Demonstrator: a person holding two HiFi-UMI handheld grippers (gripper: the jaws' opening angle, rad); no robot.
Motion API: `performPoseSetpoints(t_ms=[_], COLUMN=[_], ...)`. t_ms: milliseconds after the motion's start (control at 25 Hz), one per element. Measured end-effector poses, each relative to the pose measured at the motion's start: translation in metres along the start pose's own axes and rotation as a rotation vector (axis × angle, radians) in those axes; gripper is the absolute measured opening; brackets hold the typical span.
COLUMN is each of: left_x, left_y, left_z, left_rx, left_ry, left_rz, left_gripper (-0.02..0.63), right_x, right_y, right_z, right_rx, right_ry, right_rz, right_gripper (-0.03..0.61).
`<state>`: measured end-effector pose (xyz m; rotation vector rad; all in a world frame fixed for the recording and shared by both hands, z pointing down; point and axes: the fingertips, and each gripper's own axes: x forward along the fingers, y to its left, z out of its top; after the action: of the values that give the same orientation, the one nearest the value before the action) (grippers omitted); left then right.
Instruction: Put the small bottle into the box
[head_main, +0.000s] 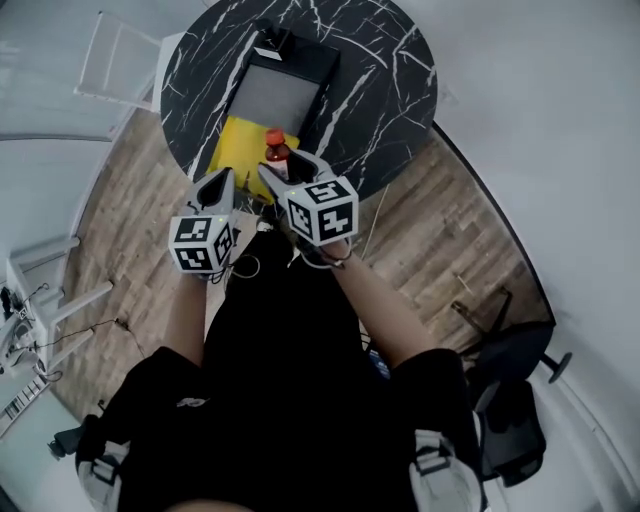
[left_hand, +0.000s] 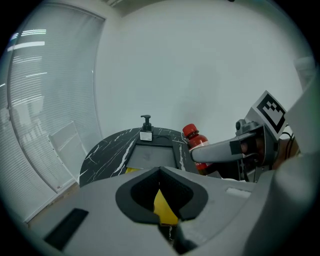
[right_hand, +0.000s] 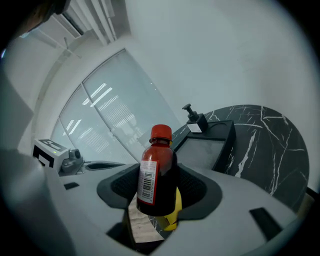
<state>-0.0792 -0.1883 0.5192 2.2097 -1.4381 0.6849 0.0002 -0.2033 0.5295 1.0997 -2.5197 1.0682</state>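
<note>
The left hand-held gripper (head_main: 222, 185) has its jaws together on nothing, beside the right hand-held gripper (head_main: 285, 170), which is clamped on the lower body of the small bottle (right_hand: 157, 175). The bottle is upright, red cap up, above the near edge of the counter (head_main: 390, 90) and a yellow sheet (head_main: 240, 150). The open black box (head_main: 325, 60) lies just beyond the sheet. With so much bottle above the jaws, a jerky carry could tilt it in the grip. Coming in low, its base could strike the box's near wall. Letting go too high would likely topple it, and overshooting risks bumping the pump dispenser (right_hand: 192, 117) at the far end.
</note>
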Motion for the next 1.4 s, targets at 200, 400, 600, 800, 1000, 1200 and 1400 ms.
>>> performPoseSetpoints(t_ms=[200,400,600,800,1000,1200,1400], left_x=[0.021,0.041,0.062,0.082,0.103,0.115,0.122], left_y=[0.025,0.058,0.086,0.111,0.122,0.127,0.133], left_z=[-0.004,-0.004,-0.007,-0.013,-0.019,-0.026,-0.037], left_rx=[-0.006,0.020,0.084,0.113,0.152,0.185,0.201], left_ry=[0.027,0.060,0.102,0.134,0.174,0.208,0.243], left_rz=[-0.020,-0.065,-0.130,-0.200,-0.299,-0.375,-0.410], left_gripper=[0.000,0.000,0.000,0.000,0.000,0.000,0.000], right_x=[0.024,0.051,0.080,0.112,0.134,0.146,0.158], right_y=[-0.014,-0.021,-0.022,-0.022,-0.028,-0.031,-0.034], right_z=[-0.010,-0.021,-0.030,-0.045,-0.066,-0.084,-0.100], right_rx=[0.099,0.166,0.258,0.309,0.386,0.434,0.448], right_ry=[0.031,0.077,0.093,0.133,0.176,0.209,0.264], right_rz=[-0.049,-0.107,-0.174,-0.229,-0.304,-0.375,-0.412], right_gripper=[0.215,0.215,0.215,0.215,0.215,0.215,0.215])
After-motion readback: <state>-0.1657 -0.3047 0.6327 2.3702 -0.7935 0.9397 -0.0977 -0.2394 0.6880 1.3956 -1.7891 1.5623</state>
